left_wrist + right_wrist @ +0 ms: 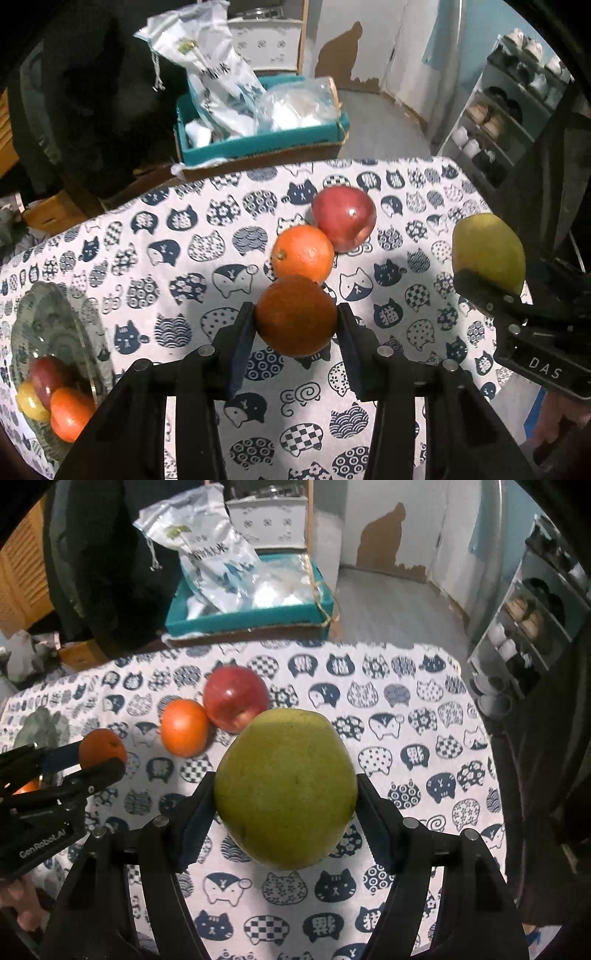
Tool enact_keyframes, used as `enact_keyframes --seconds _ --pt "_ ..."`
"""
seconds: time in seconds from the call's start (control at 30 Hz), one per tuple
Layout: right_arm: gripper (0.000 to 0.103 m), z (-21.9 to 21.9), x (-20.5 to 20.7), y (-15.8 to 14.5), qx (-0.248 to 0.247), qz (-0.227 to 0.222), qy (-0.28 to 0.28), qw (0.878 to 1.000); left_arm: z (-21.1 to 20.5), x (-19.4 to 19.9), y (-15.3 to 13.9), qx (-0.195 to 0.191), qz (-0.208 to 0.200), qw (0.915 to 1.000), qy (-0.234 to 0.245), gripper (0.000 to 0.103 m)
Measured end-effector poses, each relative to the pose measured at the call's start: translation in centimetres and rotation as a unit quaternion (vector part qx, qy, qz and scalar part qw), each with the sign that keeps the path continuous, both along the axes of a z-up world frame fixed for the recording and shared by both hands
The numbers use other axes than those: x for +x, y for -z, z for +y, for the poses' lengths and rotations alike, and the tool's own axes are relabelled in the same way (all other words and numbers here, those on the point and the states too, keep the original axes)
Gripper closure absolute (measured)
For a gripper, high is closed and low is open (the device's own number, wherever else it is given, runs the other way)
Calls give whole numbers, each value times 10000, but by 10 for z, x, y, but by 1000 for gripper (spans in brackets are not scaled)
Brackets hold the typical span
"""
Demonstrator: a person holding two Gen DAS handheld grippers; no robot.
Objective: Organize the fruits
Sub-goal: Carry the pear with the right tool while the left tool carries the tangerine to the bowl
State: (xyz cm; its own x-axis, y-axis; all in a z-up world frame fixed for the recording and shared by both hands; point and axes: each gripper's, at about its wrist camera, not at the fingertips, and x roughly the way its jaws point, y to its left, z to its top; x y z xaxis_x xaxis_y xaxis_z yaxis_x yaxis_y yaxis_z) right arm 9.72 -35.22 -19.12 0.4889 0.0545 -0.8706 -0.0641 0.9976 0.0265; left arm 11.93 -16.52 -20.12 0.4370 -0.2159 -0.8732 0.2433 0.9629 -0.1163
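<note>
Tablecloth [184, 236] printed cloth, matt; red apple [343, 218] glossy, smooth; held orange [295, 315] dull, pebbled; plate [55, 332] clear glass.

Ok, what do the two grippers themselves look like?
Both are matte black, with angular linkage arms, silver pivot pins and dark blue finger pads. The left gripper body reads GenRobot.AI in white; the right gripper shows DAS. No cables or sleeves visible.

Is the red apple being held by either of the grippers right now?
No, the red apple sits on the tablecloth, while the left gripper holds an orange and the right gripper a green fruit.
</note>
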Motion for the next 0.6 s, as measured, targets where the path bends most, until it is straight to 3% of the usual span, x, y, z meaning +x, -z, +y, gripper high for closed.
enact_keyframes --seconds 0.6 --pt "31 48 -14 -71 23 -756 -479 9960 52 -29 -68 -167 -719 9970 -244 59"
